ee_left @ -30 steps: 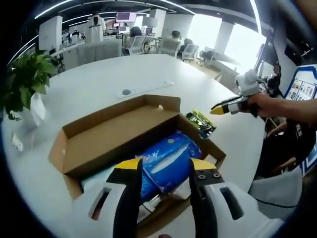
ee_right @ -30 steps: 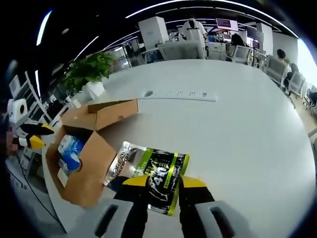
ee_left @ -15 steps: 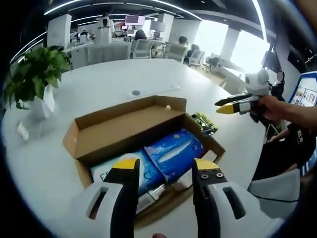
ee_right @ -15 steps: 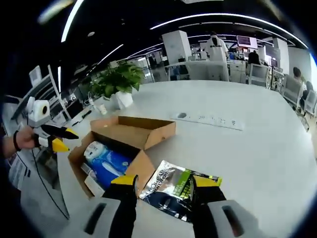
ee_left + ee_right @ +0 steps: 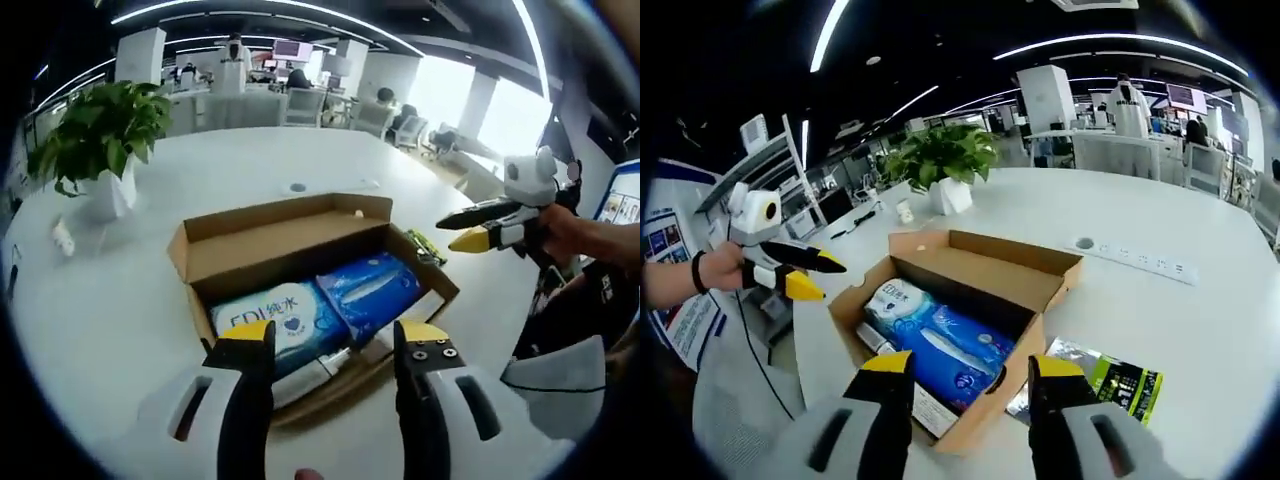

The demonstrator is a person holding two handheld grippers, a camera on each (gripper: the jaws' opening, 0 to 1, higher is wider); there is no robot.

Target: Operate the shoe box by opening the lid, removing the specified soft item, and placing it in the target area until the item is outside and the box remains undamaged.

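An open cardboard shoe box (image 5: 300, 225) (image 5: 940, 265) lies on the white table, its lid folded back. Inside are a blue tissue pack (image 5: 367, 290) (image 5: 955, 350) and a white-and-blue tissue pack (image 5: 265, 320) (image 5: 895, 297). My left gripper (image 5: 325, 335) is open above the box's near edge, holding nothing. My right gripper (image 5: 965, 368) is open over the box's front corner, nothing in it. From the left gripper view it (image 5: 478, 228) hangs to the right of the box. The left gripper (image 5: 800, 275) appears at the left in the right gripper view. A green-and-black pouch (image 5: 1105, 380) (image 5: 425, 247) lies on the table beside the box.
A potted plant (image 5: 105, 140) (image 5: 945, 165) stands on the table beyond the box. A power strip (image 5: 1135, 260) lies flat on the table. A small white bottle (image 5: 63, 238) sits near the plant. Office chairs and desks fill the background.
Both cameras pulled back and rose, so the whole box interior now shows. The right gripper moved from above the pouch to over the box's corner. The pouch stays on the table.
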